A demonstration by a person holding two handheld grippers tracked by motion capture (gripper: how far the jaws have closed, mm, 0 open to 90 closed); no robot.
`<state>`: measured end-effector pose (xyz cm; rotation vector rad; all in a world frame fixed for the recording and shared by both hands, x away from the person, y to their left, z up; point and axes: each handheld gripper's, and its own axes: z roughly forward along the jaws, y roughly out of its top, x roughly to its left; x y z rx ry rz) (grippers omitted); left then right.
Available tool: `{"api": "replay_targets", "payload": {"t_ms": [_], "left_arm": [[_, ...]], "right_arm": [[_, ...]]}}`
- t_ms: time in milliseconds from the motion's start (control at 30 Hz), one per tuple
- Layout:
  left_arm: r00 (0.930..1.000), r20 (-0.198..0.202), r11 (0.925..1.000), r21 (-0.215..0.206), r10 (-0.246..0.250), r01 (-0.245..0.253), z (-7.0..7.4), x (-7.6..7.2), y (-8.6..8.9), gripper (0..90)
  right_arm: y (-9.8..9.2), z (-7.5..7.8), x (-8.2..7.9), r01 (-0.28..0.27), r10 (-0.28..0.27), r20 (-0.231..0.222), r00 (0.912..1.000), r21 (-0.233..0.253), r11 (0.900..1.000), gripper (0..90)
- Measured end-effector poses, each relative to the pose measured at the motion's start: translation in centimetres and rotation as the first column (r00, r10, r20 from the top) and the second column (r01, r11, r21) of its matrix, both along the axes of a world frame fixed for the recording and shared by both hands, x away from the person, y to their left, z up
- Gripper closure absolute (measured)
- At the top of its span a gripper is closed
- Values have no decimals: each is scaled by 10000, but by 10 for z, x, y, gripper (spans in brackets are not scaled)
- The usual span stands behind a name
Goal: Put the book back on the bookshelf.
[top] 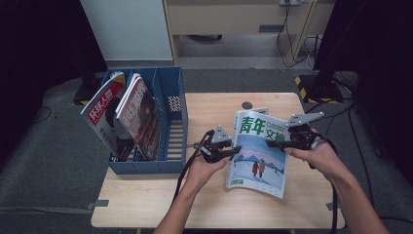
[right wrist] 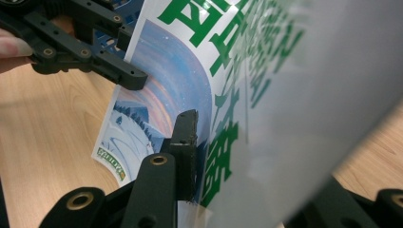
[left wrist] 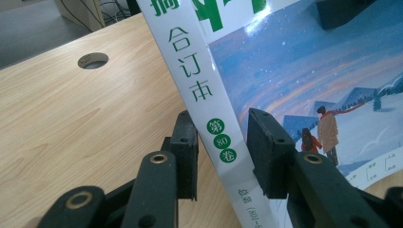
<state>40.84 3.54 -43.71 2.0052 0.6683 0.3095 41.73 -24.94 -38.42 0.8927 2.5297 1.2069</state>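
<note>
Magazine with a white spine, green Chinese title and a snowy blue cover painting of two small figures (top: 258,148) is held up between both grippers over the right half of the pale wooden table (top: 146,200), its near edge close to the tabletop and its cover tilted up toward the person. The left gripper (top: 233,152) sits at the magazine's left edge, the spine side. In the left gripper view its two black jaws stand on either side of the white spine (left wrist: 209,102), narrowly apart, with the right pad against the cover and the left pad just beside the back; whether that left pad actually presses the paper I cannot tell. The right gripper (top: 280,142) meets the magazine's far right part near the title. In the right gripper view the glossy cover (right wrist: 266,95) bends in a curve between its jaws: the left pad lies against the printed face, while the right jaw is mostly hidden behind the sheet, so the grip looks closed on the cover.

A blue plastic file rack with several upright slots (top: 170,97) stands at the left of the table, well apart from the held magazine. Two other magazines lean in its left slots, one with a red and white cover (top: 100,114) and one with a dark reddish cover (top: 141,117). A small round hole (top: 247,105) marks the table just beyond the held magazine.
</note>
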Motion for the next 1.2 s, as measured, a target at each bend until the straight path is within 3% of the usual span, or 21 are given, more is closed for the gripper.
{"api": "replay_targets", "payload": {"t_ms": [233, 500, 767, 1100, 1200], "left_arm": [[9999, 23, 9999, -61, -104, 104, 0, 0, 0, 654], [9993, 72, 9993, -46, -371, 371, 3, -1, 1, 650], [9975, -301, 9980, 14, -632, 633, 4, 4, -2, 592], [9946, -744, 9962, -543, -722, 683, 0, 15, -8, 545], [9920, -917, 9954, -480, -866, 825, 2, 19, -11, 526]], "right_arm": [[-1, 7, 1, -102, 104, -79, 9999, 270, 9996, 618], [-1, 8, 1, -167, 163, 197, 9997, 173, 9997, 742], [-3, 6, -4, -459, 443, 436, 9981, 344, 9984, 778], [-4, 3, -6, -640, 614, 512, 9968, 500, 9967, 791], [-4, 3, -6, -701, 674, 511, 9964, 513, 9962, 792]]}}
